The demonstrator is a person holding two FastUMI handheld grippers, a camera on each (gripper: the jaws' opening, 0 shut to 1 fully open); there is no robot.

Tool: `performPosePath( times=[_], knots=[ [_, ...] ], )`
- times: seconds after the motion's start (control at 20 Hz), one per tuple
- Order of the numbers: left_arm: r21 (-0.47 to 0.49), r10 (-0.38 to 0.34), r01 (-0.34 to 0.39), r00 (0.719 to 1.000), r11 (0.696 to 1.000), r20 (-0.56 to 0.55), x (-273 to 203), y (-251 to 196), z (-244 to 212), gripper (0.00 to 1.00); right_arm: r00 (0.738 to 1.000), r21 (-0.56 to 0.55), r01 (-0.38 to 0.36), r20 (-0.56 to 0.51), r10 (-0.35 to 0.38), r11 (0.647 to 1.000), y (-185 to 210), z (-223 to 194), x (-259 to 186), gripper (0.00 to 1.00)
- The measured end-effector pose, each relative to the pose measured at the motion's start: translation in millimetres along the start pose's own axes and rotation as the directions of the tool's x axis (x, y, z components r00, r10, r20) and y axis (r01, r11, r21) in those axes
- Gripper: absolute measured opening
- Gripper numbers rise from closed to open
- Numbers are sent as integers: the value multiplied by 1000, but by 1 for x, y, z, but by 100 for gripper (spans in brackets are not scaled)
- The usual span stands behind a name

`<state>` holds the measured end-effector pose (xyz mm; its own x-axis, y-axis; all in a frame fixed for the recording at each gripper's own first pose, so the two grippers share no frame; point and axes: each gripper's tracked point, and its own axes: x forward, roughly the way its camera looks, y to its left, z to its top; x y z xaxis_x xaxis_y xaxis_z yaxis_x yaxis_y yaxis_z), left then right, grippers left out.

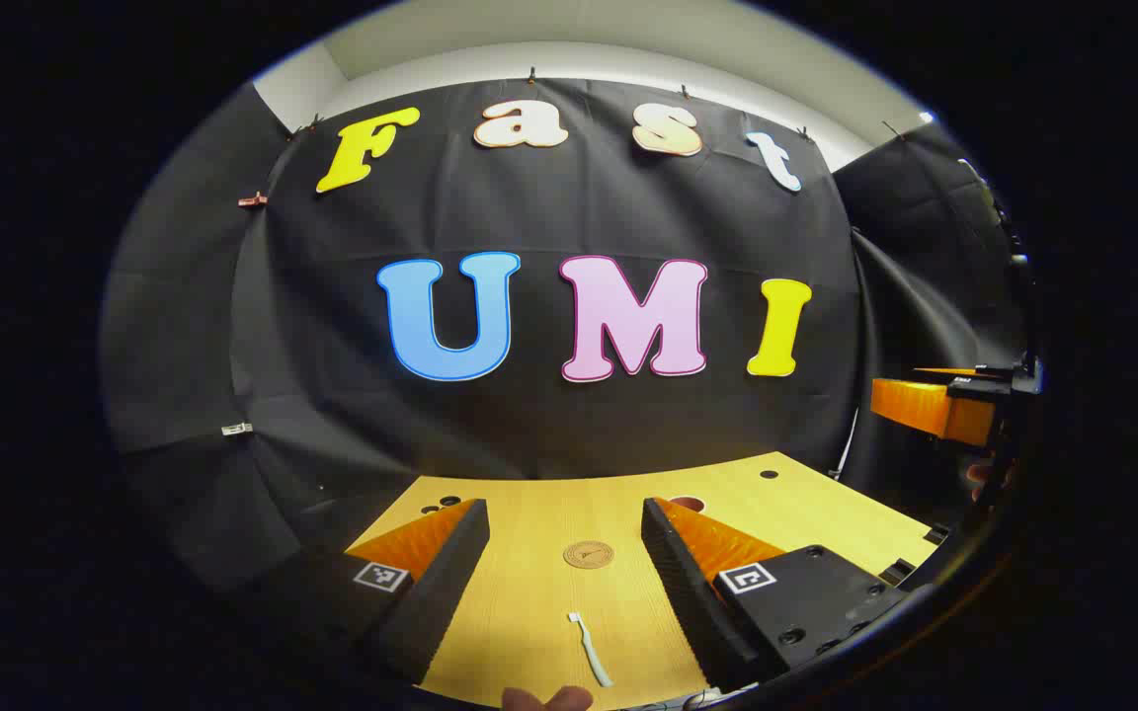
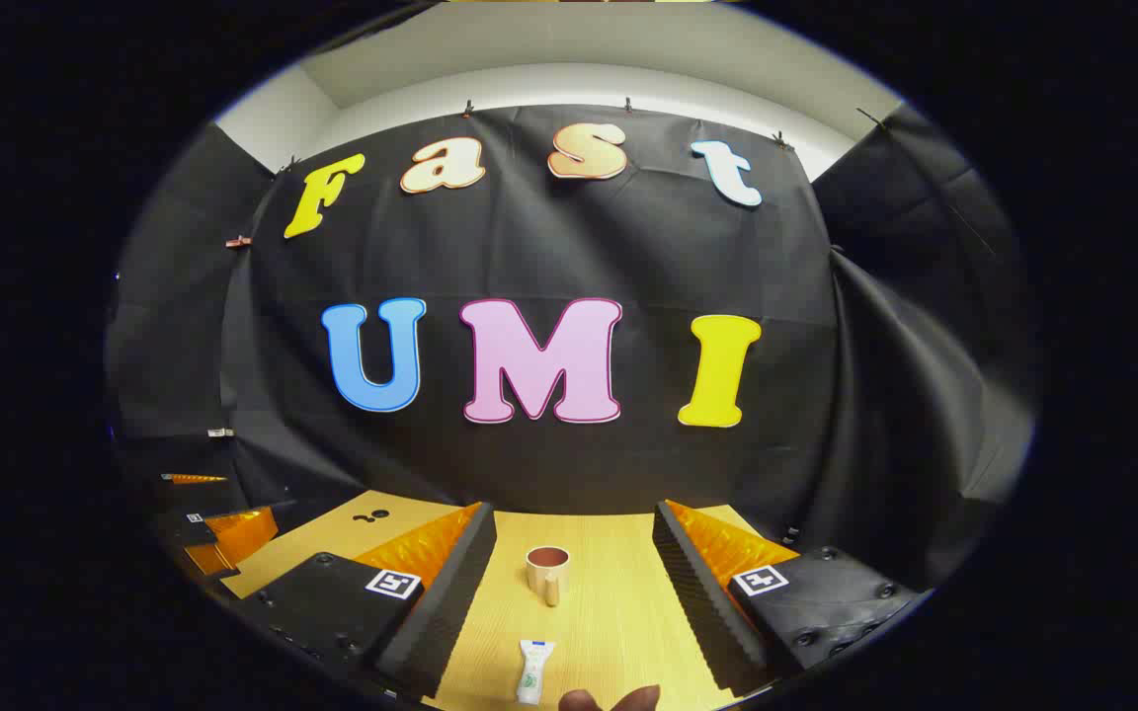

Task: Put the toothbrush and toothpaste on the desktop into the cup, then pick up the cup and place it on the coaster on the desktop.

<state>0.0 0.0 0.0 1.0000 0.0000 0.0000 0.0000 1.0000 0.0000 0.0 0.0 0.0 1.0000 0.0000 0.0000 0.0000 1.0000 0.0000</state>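
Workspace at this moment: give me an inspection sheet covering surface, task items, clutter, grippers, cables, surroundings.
Surface: wooden desktop, light grain, several dark round holes near its far edge.
Job's things: toothbrush lying flat; round coaster beyond it, bare. Toothpaste lying flat; cup upright beyond it, nothing seen inside. Nothing moved into the cup yet.
Clutter: nothing seen.
Grippers: left gripper open, framing the toothbrush and coaster, holding nothing. Right gripper open, framing the cup and toothpaste, holding nothing.
Cables: nothing seen for certain.
Surroundings: black cloth wall clipped along its top, pale wall above.
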Motion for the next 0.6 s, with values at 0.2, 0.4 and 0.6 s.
performPosePath(
  times=[0.2, 0.4, 0.6],
  knots=[
    [2, -4, 4, 1000, 1000, -22, 1, -2, -8, 98, 999, -16, -24, -30, 24, 1000, 6, -11, 1, 98],
    [0, -13, 13, 999, 1000, -53, 4, -4, -19, 98, 997, -23, -54, -62, 53, 998, 17, -23, 4, 98],
    [-5, -20, 19, 997, 1000, -77, 7, -6, -27, 98, 994, -30, -69, -90, 66, 997, 21, -34, 6, 98]
  ],
)
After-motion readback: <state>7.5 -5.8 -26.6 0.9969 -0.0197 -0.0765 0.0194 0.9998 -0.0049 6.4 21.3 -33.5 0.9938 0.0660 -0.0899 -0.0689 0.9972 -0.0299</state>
